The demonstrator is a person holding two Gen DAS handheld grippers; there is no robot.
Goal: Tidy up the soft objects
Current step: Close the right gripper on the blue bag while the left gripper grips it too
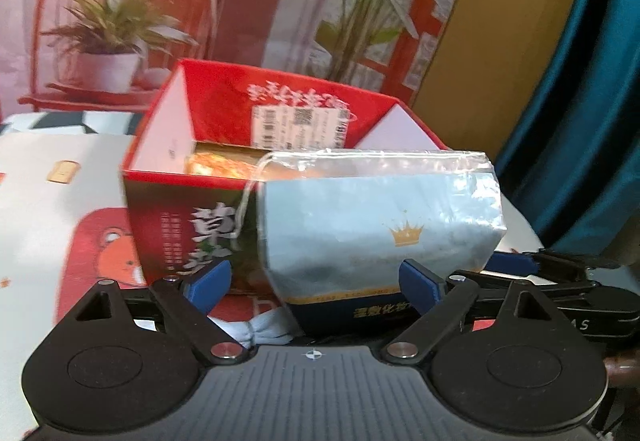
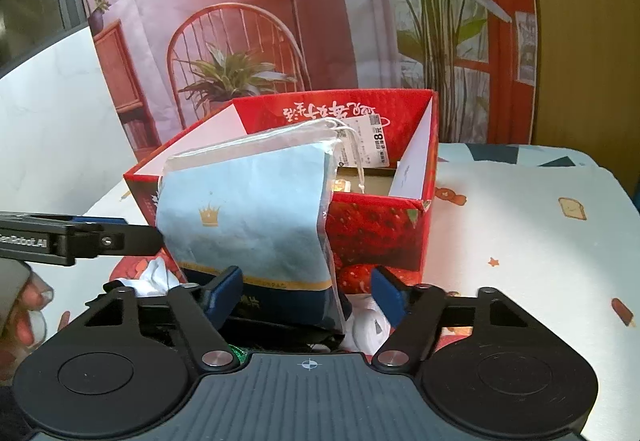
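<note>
Left wrist view first: my left tongs (image 1: pixel 316 283) stand wide apart, and the pale blue drawstring pouch (image 1: pixel 376 225) with the gold crown stands upright between their blue pads (image 1: pixel 208 287). The right-hand pad sits against the pouch's lower front edge, the left-hand pad stands clear of it, so nothing is clamped here. The pouch covers a dark blue box (image 1: pixel 352 315) whose bottom band shows below the fabric. Just behind it is the red strawberry carton (image 1: pixel 224 109), flaps up, open at the top, with a white label on its far inner wall. A loose bit of pale cloth (image 1: pixel 260 333) lies low between my tongs.

Right wrist view now: my right tongs (image 2: pixel 308 295) are about half open. The pouch's (image 2: pixel 248 213) lower right corner hangs between the pads; the left pad (image 2: pixel 224 295) is at the fabric, the right pad stands off it, so I call it no grip. The pouch leans against the carton's (image 2: pixel 380 229) near wall, its drawstring top reaching over the rim. My left tongs come in from the left edge, tip touching the pouch's side, my hand (image 2: pixel 28 305) below them. Everything rests on the white printed surface (image 2: pixel 520 241).
</note>
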